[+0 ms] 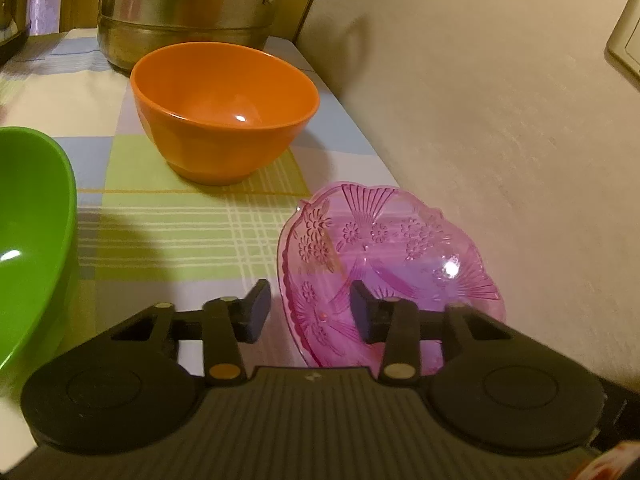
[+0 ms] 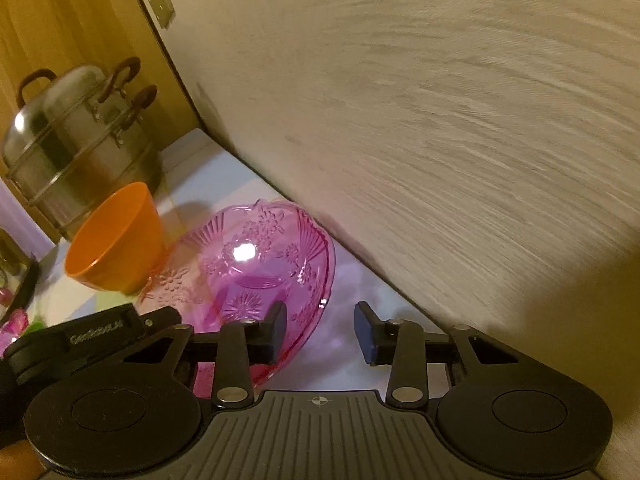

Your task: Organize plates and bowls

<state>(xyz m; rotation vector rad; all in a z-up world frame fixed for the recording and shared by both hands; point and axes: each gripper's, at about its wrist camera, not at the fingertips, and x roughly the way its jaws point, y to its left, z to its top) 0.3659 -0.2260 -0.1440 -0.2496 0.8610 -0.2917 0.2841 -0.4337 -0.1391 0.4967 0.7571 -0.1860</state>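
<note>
Left claw (image 1: pixel 308 314) and right claw (image 2: pixel 320 330), each part-open, straddling opposite rims of the pink glass dish (image 1: pixel 384 264), pads apparently not yet pressing. Dish on the bench (image 1: pixel 168 224) against the wall. Orange bowl (image 1: pixel 224 108), green bowl (image 1: pixel 28 232) separate, unstacked: organizing seemingly barely begun.

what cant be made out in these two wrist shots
- Green bowl: left wrist view, cut off by the left edge; absent from the right wrist view.
- Pink glass dish: its near rim is hidden behind each gripper's body.
- Steel pot: top cut off in the left wrist view.
- Left gripper, right gripper: whether the pads press the dish rim is unclear.
</note>
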